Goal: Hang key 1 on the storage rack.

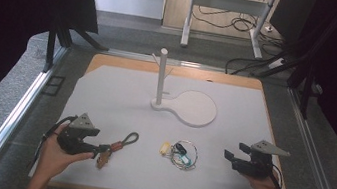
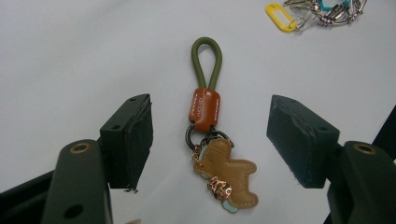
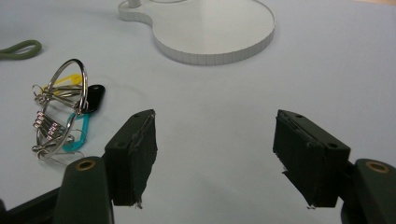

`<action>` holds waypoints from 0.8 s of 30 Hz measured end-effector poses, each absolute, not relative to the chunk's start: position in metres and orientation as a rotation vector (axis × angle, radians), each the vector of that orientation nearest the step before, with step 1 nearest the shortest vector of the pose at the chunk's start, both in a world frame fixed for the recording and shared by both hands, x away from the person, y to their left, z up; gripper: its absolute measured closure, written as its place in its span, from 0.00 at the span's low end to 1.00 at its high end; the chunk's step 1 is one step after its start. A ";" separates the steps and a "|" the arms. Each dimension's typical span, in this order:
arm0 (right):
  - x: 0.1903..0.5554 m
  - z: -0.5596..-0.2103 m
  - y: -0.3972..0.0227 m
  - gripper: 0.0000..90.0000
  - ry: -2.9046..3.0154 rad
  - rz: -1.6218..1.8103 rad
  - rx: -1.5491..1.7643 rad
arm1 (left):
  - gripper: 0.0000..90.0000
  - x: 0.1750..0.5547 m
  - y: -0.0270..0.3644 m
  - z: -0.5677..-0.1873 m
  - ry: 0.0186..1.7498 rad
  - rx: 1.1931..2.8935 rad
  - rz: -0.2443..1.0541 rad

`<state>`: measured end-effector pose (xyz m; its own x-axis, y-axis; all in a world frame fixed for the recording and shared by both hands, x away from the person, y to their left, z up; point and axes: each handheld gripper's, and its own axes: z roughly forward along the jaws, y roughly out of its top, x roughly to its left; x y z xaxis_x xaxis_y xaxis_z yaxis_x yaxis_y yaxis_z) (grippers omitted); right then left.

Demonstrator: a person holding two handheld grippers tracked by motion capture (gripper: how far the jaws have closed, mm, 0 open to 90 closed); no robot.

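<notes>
A keychain (image 1: 118,146) with a green cord loop, a brown leather tab and a tan bear charm lies flat on the white table mat. My left gripper (image 1: 97,151) stands open around it. In the left gripper view the keychain (image 2: 204,111) lies between the two pads of the left gripper (image 2: 212,127), touching neither. A bunch of keys on a wire ring (image 1: 181,153), with yellow, black and teal tags, lies at the middle front. My right gripper (image 1: 235,152) rests open to the right of it. In the right gripper view the jaws of the right gripper (image 3: 215,137) hold nothing and the key bunch (image 3: 60,112) lies to their left.
A white peg stand (image 1: 161,78) rises from a white base with a round disc (image 1: 197,109) at the mat's middle back. The mat (image 1: 121,92) lies on a wooden table with metal rails at both sides. The keychain's green loop (image 3: 21,49) shows at the far left.
</notes>
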<state>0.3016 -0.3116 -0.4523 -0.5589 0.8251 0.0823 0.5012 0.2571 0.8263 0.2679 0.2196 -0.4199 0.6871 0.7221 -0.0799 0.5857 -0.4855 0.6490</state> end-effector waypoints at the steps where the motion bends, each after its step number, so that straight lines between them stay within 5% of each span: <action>1: 0.302 -0.452 -0.312 0.34 2.169 1.210 1.213 | 0.36 0.270 0.217 -0.418 0.996 2.249 0.255; 24: 0.301 -0.456 -0.307 0.35 2.206 1.159 1.215 | 0.43 0.300 0.191 -0.417 0.943 2.411 0.123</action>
